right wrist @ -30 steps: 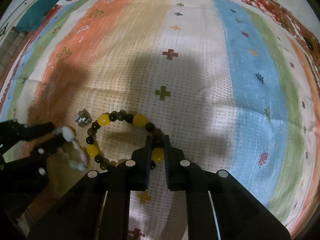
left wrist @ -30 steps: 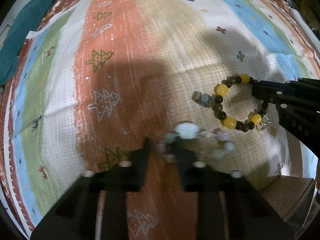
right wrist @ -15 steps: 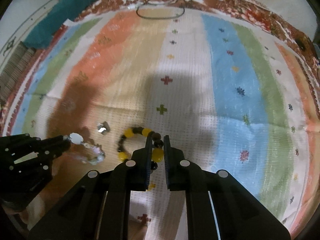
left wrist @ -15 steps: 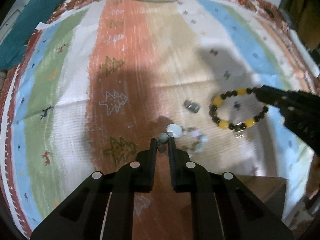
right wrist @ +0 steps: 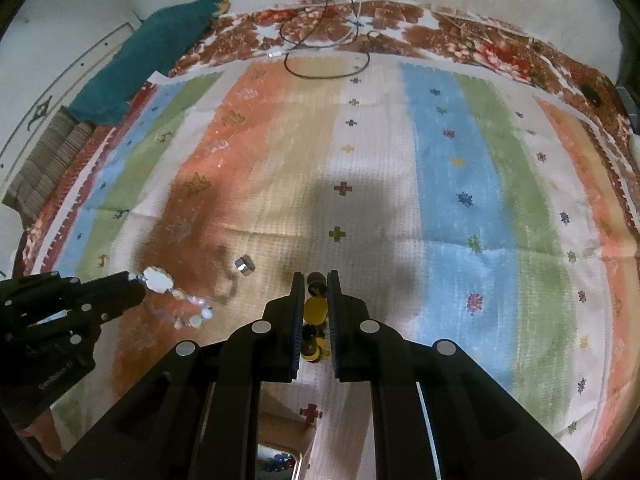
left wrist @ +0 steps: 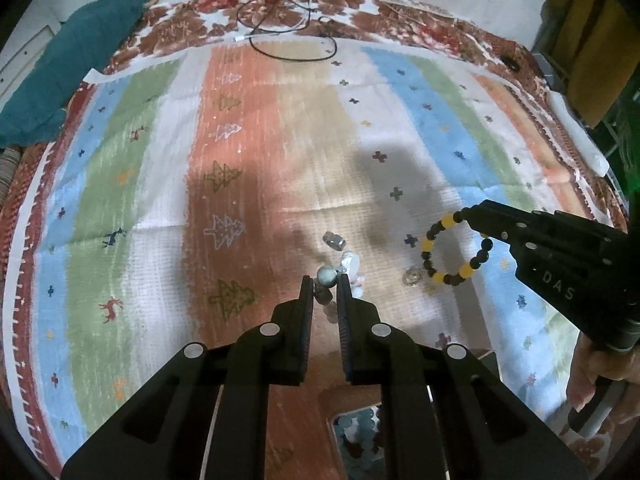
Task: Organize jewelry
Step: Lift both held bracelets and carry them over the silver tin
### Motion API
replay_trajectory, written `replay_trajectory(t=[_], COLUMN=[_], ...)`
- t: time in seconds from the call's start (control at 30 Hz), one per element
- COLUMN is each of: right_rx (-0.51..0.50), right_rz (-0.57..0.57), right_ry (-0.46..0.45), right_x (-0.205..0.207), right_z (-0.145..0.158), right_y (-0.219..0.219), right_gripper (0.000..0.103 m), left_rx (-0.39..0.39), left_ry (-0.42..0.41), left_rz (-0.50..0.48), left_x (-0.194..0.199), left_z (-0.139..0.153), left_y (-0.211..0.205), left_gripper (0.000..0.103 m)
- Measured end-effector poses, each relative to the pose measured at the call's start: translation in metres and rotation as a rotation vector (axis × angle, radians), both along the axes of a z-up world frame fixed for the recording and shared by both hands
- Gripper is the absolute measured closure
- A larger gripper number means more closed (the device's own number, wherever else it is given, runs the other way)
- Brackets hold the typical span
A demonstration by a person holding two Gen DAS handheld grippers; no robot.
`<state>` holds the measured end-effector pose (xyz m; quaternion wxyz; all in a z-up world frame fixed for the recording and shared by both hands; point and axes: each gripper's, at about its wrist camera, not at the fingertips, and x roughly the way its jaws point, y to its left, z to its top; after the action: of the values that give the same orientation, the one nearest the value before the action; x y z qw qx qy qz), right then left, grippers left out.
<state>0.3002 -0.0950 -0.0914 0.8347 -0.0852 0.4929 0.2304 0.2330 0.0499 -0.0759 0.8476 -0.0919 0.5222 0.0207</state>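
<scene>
My left gripper [left wrist: 325,285] is shut on a pale white-and-green bead bracelet [left wrist: 347,264] and holds it above the striped cloth; it also shows in the right wrist view [right wrist: 176,294], hanging from the left gripper [right wrist: 134,280]. My right gripper [right wrist: 316,284] is shut on a yellow-and-dark bead bracelet [right wrist: 314,309], lifted off the cloth. In the left wrist view that bracelet [left wrist: 452,252] hangs as a loop from the right gripper [left wrist: 470,214], with a small charm below. A silver ring [left wrist: 334,239] lies on the cloth between them, also in the right wrist view [right wrist: 245,266].
A striped cloth [left wrist: 280,140] covers the surface. A black cable loop [left wrist: 292,46] lies at the far edge. A teal cloth [left wrist: 76,76] lies at the far left. A box with a mirrored inside [left wrist: 360,436] sits just below the grippers, near the front edge.
Both grippers have risen away from the cloth, each lifting its bracelet. The silver ring has stayed on the cloth.
</scene>
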Motion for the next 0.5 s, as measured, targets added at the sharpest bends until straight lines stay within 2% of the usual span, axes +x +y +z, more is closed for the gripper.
replay_trajectory(t=[0.5], right_rx=[0.036], right_rz=[-0.005], right_ry=[-0.072], right_x=[-0.019], right_z=[0.026], right_y=[-0.011], right_gripper=[0.091], left_rx=[-0.014], left_ry=[-0.062], left_rz=[0.013], left_x=[-0.018], left_z=[0.026], left_y=[-0.007], left_gripper=[0.092])
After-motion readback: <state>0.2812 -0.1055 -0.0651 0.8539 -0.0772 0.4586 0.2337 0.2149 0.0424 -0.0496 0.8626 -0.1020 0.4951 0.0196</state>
